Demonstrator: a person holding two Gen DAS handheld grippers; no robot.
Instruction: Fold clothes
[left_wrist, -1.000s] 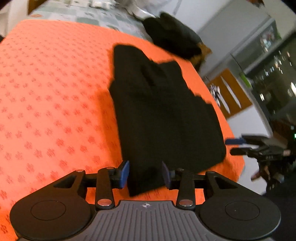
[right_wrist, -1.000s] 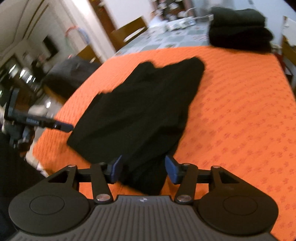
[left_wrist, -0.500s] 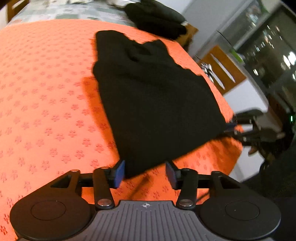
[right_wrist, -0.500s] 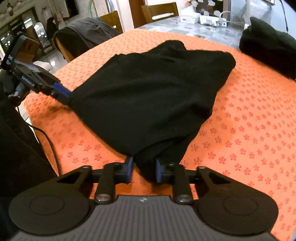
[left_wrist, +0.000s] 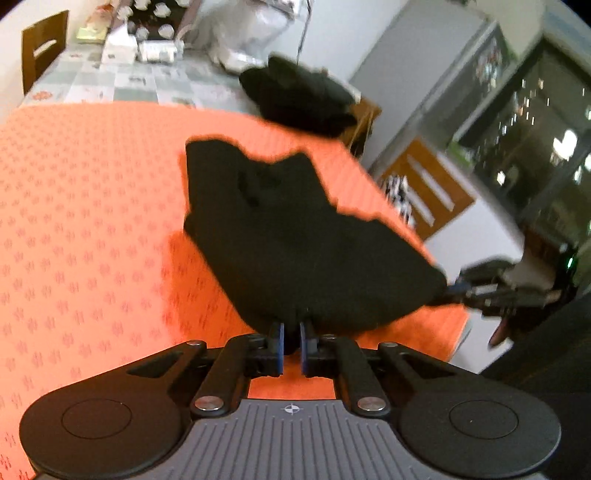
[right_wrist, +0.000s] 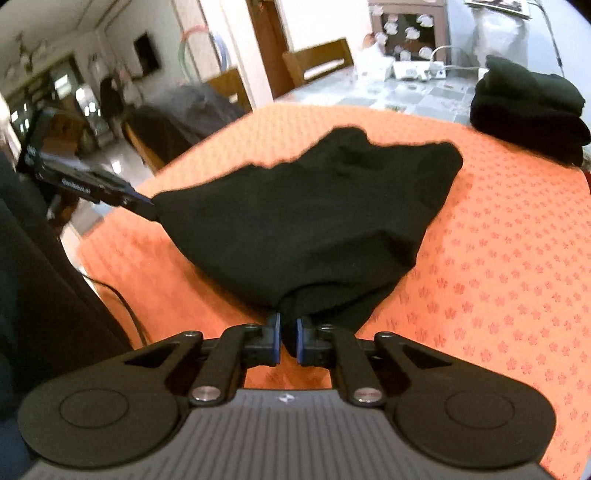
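Left wrist view first: the left gripper (left_wrist: 290, 341) is clamped down on a corner of the black garment (left_wrist: 295, 236), blue pads almost together with a bunch of dark fabric squeezed between them. The rest of the garment spreads out ahead of the fingers across the orange cloth (left_wrist: 92, 229), with the pinched edge lifted a bit off the surface. Off to the right of this gripper you can see the right gripper (left_wrist: 456, 288) pinching the garment's other near corner, kind of blurry. Further ahead, past the garment, sits a stack of dark folded clothes (left_wrist: 303, 99) at the far end of the table.

Right wrist view: same deal. The right gripper (right_wrist: 288, 339) is squeezed tight on a wad of the black garment (right_wrist: 306, 221), only a narrow gap between the blue pads and it's full of fabric. The garment fans out forward from the fingers over the orange cloth (right_wrist: 498, 258). Over to the left, the left gripper (right_wrist: 146, 206) has the other corner pinched. The dark folded stack (right_wrist: 528, 107) is ahead and to the right.
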